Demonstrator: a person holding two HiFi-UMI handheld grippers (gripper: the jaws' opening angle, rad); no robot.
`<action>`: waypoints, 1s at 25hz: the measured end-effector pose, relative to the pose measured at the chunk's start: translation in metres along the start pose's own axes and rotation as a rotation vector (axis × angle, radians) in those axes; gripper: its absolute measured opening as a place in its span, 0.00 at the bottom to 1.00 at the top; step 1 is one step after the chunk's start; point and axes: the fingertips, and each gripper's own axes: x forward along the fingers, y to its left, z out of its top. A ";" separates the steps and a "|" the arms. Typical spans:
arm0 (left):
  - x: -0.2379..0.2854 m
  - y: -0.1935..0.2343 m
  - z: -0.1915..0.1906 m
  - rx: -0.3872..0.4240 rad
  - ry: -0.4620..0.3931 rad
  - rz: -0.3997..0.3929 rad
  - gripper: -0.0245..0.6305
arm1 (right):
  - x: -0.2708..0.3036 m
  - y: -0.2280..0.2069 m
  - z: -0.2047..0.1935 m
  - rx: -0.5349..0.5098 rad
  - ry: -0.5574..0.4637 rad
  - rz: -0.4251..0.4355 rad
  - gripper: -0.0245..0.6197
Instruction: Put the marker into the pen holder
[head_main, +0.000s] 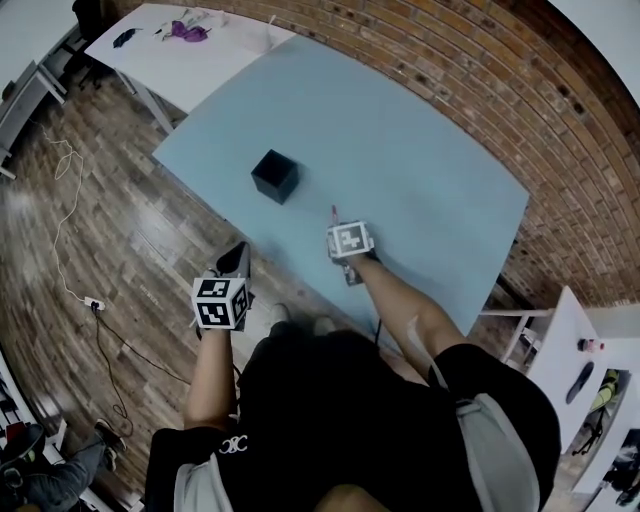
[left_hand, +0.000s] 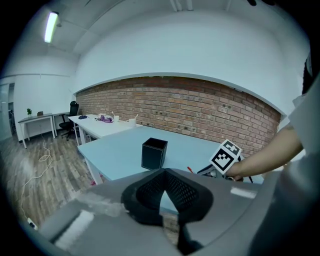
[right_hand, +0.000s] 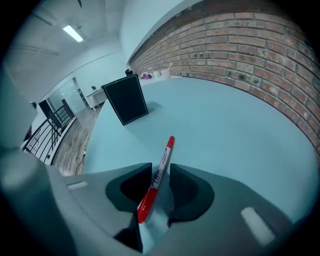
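Note:
A black square pen holder (head_main: 275, 176) stands upright on the light blue table (head_main: 420, 140). Near the table's front edge lies the red marker (right_hand: 166, 152), its tip pointing toward the holder (right_hand: 125, 99). My right gripper (right_hand: 161, 169) is open around the marker's rear half; the barrel rests against the left jaw and a gap shows on the right side. My left gripper (head_main: 239, 252) hangs off the table's front edge over the floor, shut with nothing in it. From the left gripper view the holder (left_hand: 153, 153) stands beyond its joined tips (left_hand: 165, 171).
A brick wall (head_main: 480, 70) runs along the table's far side. A white table (head_main: 170, 50) with small items stands at the back left, another white table (head_main: 560, 350) at the right. A cable (head_main: 70, 230) trails over the wooden floor at left.

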 end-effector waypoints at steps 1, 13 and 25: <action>-0.001 0.001 -0.002 -0.004 0.003 0.001 0.04 | -0.001 -0.001 0.001 0.001 -0.001 -0.005 0.22; 0.000 -0.003 0.003 0.003 -0.004 0.001 0.04 | -0.007 -0.015 0.007 -0.009 -0.013 -0.085 0.11; 0.006 -0.010 0.021 0.038 -0.028 0.016 0.04 | -0.126 0.012 0.075 0.105 -0.475 0.135 0.11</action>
